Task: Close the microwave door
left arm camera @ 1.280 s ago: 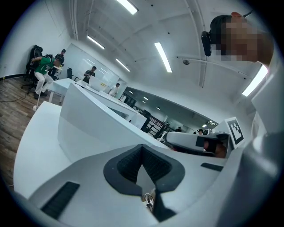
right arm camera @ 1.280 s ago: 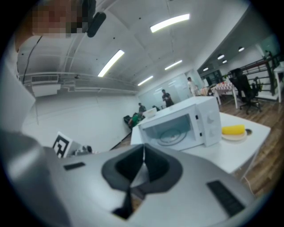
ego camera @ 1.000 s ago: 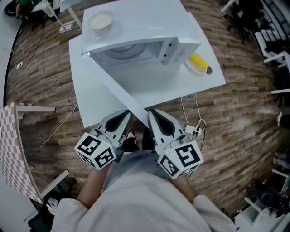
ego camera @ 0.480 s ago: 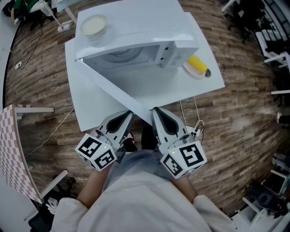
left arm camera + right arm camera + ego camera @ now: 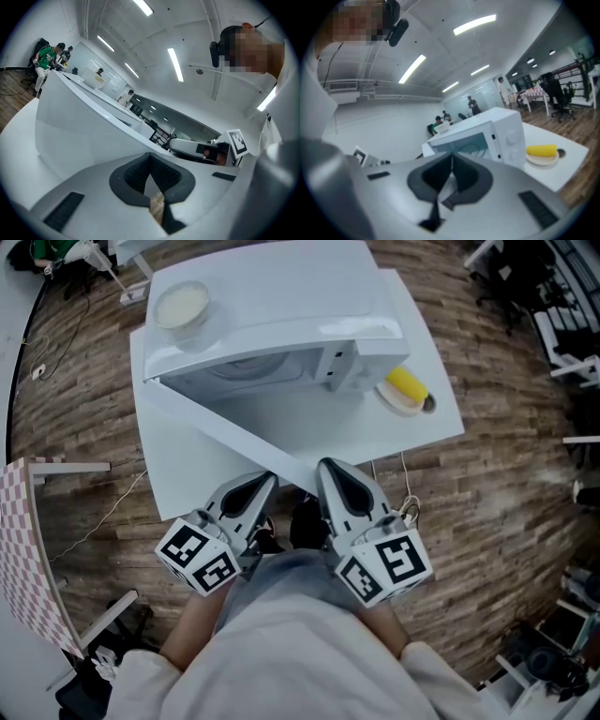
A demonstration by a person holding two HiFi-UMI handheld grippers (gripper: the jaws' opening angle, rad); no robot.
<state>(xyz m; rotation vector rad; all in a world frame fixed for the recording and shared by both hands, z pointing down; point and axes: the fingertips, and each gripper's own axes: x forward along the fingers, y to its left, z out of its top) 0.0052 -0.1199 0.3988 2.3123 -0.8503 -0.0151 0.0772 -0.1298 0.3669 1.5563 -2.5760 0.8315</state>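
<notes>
1. Door (image 5: 220, 427), a flat white hinged panel, is swung wide open from the boxy white microwave oven (image 5: 281, 324) on the white rectangular table (image 5: 187, 474). Its free edge lies just before the left gripper (image 5: 265, 482) and right gripper (image 5: 330, 472), probably positioned for pushing.
2. Left gripper view: the jaws are pressed together, empty, and the door is seen close ahead.
3. Right gripper view: the jaws are likewise closed on nothing, and the open cavity is faced.

White microwave (image 5: 281, 296), brown wood-grain floor (image 5: 511, 488)

White microwave (image 5: 281, 315), door (image 5: 225, 437) swung open — table-top
</notes>
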